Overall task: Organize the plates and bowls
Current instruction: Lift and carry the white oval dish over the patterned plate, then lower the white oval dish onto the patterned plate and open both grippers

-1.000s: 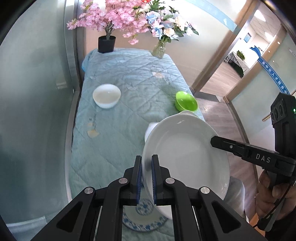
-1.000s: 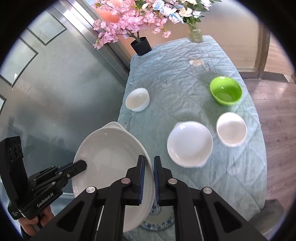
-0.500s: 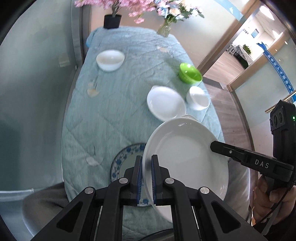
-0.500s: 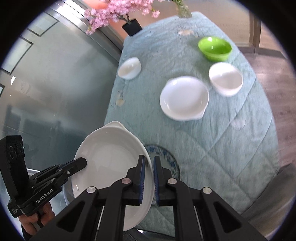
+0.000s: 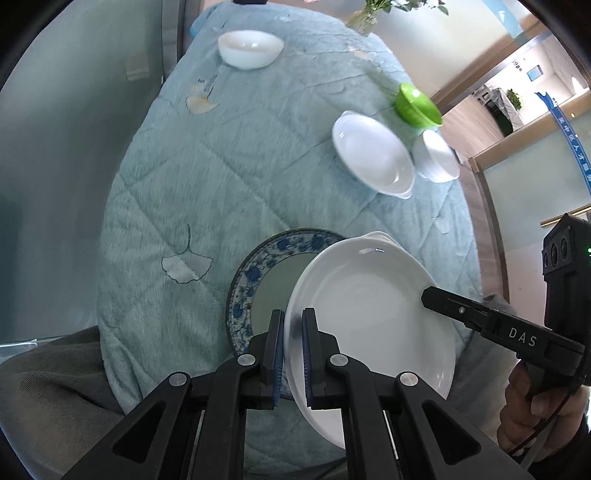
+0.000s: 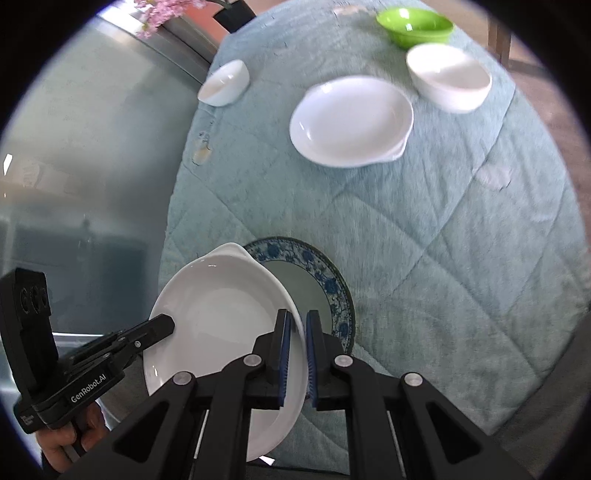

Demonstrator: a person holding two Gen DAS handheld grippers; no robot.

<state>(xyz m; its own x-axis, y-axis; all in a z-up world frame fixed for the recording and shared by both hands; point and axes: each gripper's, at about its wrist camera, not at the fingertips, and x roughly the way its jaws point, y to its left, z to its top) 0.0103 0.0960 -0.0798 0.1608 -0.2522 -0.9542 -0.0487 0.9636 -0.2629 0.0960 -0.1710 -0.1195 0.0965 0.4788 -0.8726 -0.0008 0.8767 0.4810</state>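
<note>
Both grippers hold one large white plate [image 5: 373, 317] by opposite rims; it shows in the right wrist view [image 6: 221, 317] too. My left gripper [image 5: 293, 332] is shut on its left rim, my right gripper [image 6: 297, 332] on its right rim. The plate hangs tilted just above a blue-patterned plate [image 5: 258, 273], also in the right wrist view [image 6: 317, 284], at the near edge of the table. Farther off lie a second white plate [image 5: 373, 155], a white bowl [image 5: 437, 157], a green bowl [image 5: 417, 105] and another white bowl [image 5: 251, 48].
The table wears a light blue quilted cloth [image 5: 221, 155]. A glass wall [image 5: 74, 129] runs along its left side. A flower vase [image 5: 364, 20] stands at the far end. Wooden floor [image 5: 469, 122] lies to the right.
Both grippers with the white plate have pulled back toward the near edge and lowered; the blue-patterned plate now shows largely uncovered beneath it.
</note>
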